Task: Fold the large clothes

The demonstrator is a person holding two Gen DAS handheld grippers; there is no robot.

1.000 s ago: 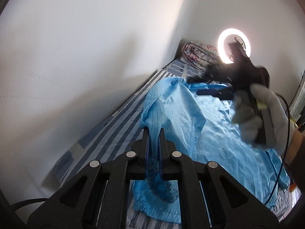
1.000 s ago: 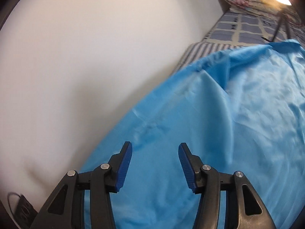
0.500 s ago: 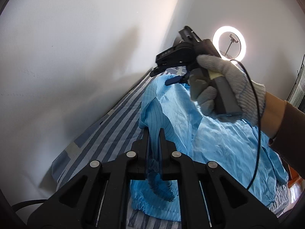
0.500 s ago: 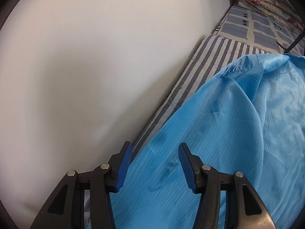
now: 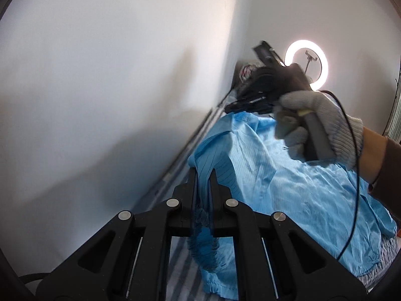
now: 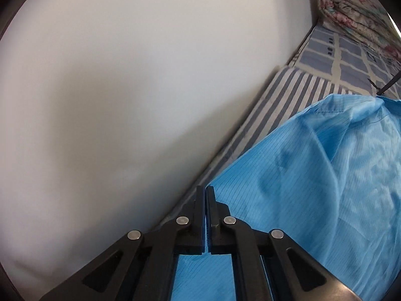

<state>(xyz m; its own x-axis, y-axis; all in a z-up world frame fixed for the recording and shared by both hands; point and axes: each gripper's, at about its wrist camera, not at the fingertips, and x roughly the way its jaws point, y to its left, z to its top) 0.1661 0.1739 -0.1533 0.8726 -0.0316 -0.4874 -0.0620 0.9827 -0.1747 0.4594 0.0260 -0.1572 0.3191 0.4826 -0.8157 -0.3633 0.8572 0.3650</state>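
Observation:
A large light-blue pinstriped garment (image 5: pixel 288 188) lies spread on a striped bed beside a white wall. My left gripper (image 5: pixel 203 173) is shut on a raised fold of it, and the cloth hangs bunched between the fingers. In the left wrist view a gloved hand (image 5: pixel 315 125) holds my right gripper (image 5: pixel 231 109) at the garment's far corner by the wall. In the right wrist view that right gripper (image 6: pixel 205 189) has its jaws closing together at the garment's (image 6: pixel 313 188) wall-side edge, the pads meeting with the cloth edge at their tips.
The white wall (image 6: pixel 125 100) runs close along the bed's striped sheet (image 6: pixel 275 100). A rolled floral quilt (image 6: pixel 356 17) lies at the far end on a checked sheet. A lit ring light (image 5: pixel 307 61) stands beyond it. A black cable (image 5: pixel 353 200) trails from the gloved hand over the garment.
The right gripper slid across the garment to its wall-side edge and its jaws went from wide open to shut. The left gripper rose a little with its fold.

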